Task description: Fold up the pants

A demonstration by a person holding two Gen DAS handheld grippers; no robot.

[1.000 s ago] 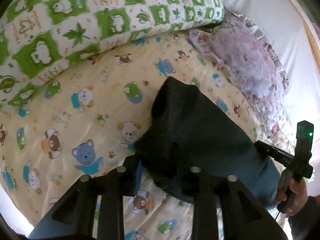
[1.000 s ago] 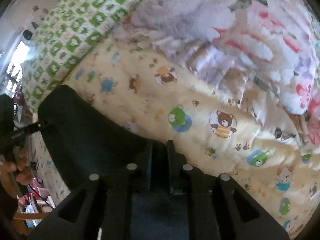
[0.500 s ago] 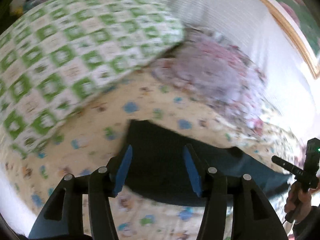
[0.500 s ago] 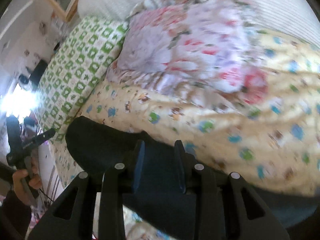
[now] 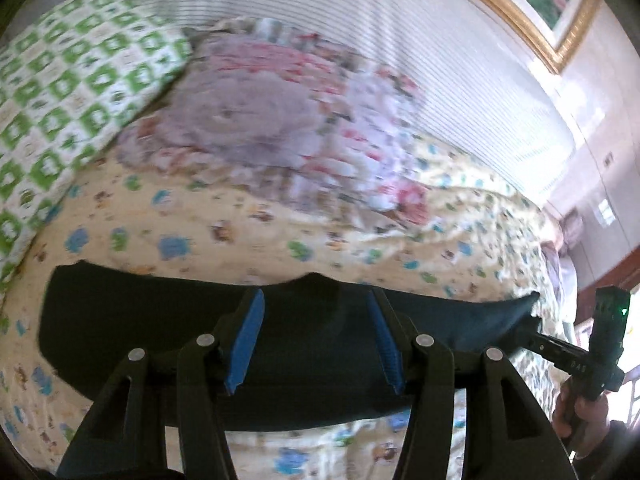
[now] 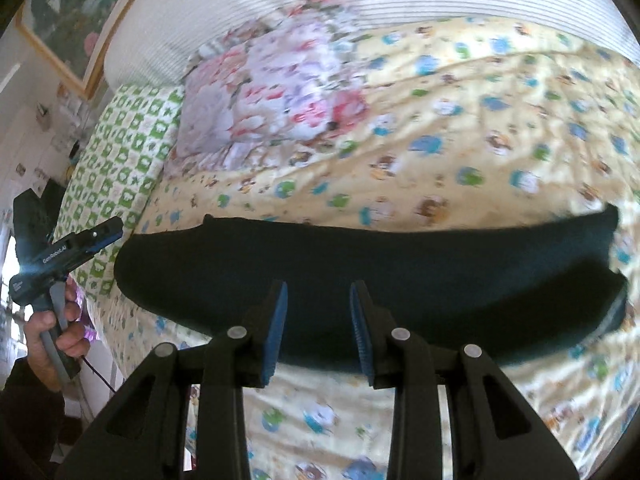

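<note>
Left gripper (image 5: 316, 336): jaws spread wide, blue pads bare, nothing between them; it hangs above the near edge of the pants (image 5: 160, 320). Right gripper (image 6: 318, 328): jaws parted to a moderate gap, also holding nothing, poised over the pants (image 6: 400, 268). The pants are dark, folded into a long flat band lying across the bed sheet (image 6: 500, 128), which is yellow with a cartoon animal print. From the left wrist view the right gripper (image 5: 532, 330) shows at the far right end of the band, its tip close to the cloth, contact not resolvable; the right hand (image 5: 580, 420) grips its handle. From the right wrist view the left gripper (image 6: 108, 232) sits just off the left end of the band, held by the left hand (image 6: 56, 332). Beyond the pants: a floral pillow (image 5: 260, 112) and a green checked pillow (image 5: 68, 92) side by side, against a striped headboard (image 5: 400, 40). Frames motion-blurred.
</note>
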